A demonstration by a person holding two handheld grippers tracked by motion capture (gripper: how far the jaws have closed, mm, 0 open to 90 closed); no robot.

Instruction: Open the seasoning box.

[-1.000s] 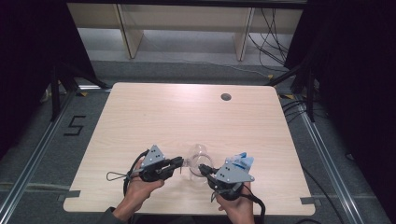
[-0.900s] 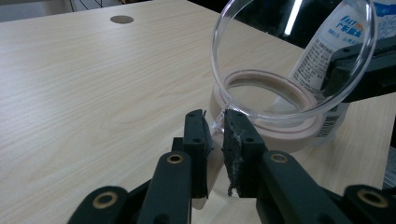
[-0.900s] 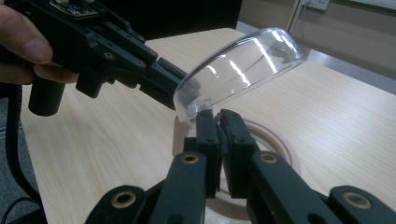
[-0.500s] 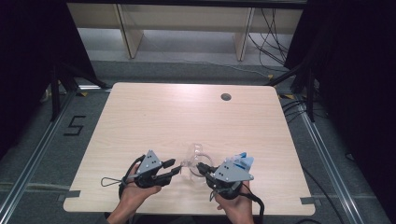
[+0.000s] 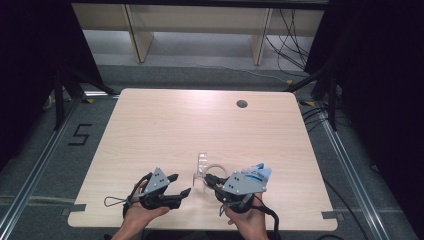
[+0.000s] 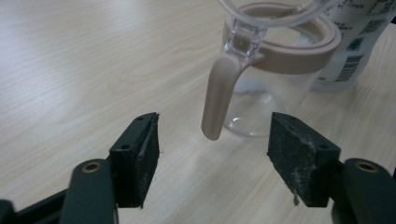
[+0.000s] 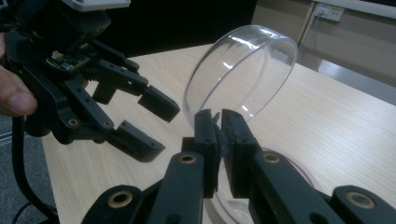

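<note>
The left tongs (image 5: pixel 181 184) are spread, their jaws having just been opening, with nothing pinched between them; in the left gripper view their two black pads stand wide apart above the pale wooden worktop (image 5: pixel 165 130). Just ahead of them, in the gap between the pads but untouched, hangs the beige handle (image 6: pixel 220 95) of a clear jug (image 6: pixel 273 91), which stands upright on the worktop with a beige ring around its mouth. A white labelled bottle (image 6: pixel 356 37) stands just behind the jug.

The right tongs (image 7: pixel 218 140) are pressed together on the rim of the jug's clear hinged lid (image 7: pixel 243 70), pinching its thin edge so that the lid is tilted up, open above the jug's mouth. In the right gripper view the left tongs show off to the left, near the lid but apart from it.

From above, the jug sits between the two tongs, nearer the right ones, at the near edge of the worktop
</note>
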